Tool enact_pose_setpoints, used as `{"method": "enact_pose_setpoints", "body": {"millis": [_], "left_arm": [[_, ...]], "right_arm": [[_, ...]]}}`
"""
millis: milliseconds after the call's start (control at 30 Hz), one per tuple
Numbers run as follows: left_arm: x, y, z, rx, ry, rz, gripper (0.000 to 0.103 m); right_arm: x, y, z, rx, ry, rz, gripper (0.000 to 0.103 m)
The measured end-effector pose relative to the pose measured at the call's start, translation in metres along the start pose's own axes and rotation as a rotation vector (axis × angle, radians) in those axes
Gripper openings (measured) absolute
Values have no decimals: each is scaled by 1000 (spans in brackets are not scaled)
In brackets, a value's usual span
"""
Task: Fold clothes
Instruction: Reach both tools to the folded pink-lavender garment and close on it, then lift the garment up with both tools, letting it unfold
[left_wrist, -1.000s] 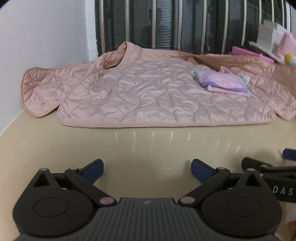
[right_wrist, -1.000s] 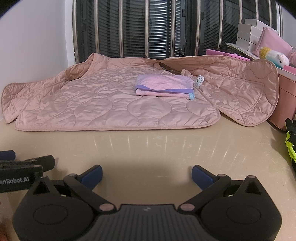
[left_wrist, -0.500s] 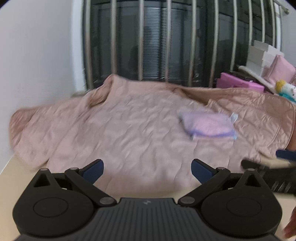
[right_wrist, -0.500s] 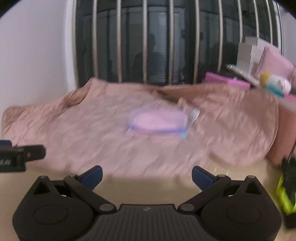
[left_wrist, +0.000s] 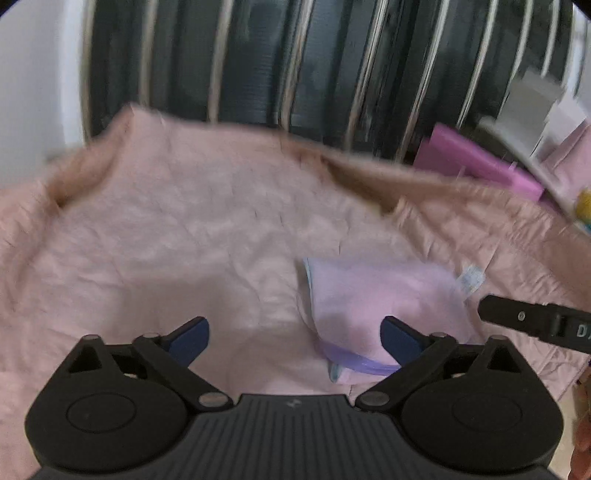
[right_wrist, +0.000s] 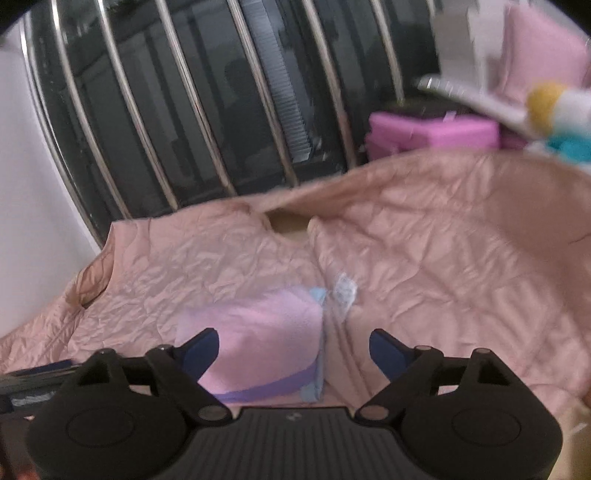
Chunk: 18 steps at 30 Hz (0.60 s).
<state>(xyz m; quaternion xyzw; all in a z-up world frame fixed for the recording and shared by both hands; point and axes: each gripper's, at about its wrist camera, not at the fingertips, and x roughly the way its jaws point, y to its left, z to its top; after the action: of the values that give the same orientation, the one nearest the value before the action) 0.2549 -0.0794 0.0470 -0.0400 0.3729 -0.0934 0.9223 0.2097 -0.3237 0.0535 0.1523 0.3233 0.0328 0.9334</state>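
Observation:
A pink quilted jacket (left_wrist: 184, 236) (right_wrist: 424, 258) lies spread flat, collar toward the barred window. On it rests a folded pink cloth with a purple band (left_wrist: 369, 295) (right_wrist: 258, 339). My left gripper (left_wrist: 294, 334) hovers over the jacket just left of the cloth; its jaws are closing, with only the cloth's left edge below them and nothing pressed. My right gripper (right_wrist: 293, 347) hangs over the cloth's right edge, jaws closing too, pads touching nothing. The right gripper's black finger shows at the right of the left wrist view. Both views are blurred.
A dark window with metal bars (right_wrist: 221, 110) stands behind the jacket. A magenta box (right_wrist: 432, 133), white boxes (left_wrist: 535, 107) and a soft toy (right_wrist: 557, 110) crowd the back right. A white wall (left_wrist: 33, 92) lies to the left.
Both grippers swept forward from the bare beige surface to over the jacket, ending close above the folded pink cloth. Their jaws have narrowed slightly. The right one has rolled.

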Motion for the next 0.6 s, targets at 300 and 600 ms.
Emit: {"method": "enact_pose_setpoints", "body": {"millis": [300, 600], "left_arm": [[24, 8, -3, -103, 54, -123, 1], [-113, 14, 23, -104, -206, -232, 0]], "right_arm": [[57, -10, 1, 42, 144, 48, 3], [-61, 40, 23, -55, -91, 228, 1]]}}
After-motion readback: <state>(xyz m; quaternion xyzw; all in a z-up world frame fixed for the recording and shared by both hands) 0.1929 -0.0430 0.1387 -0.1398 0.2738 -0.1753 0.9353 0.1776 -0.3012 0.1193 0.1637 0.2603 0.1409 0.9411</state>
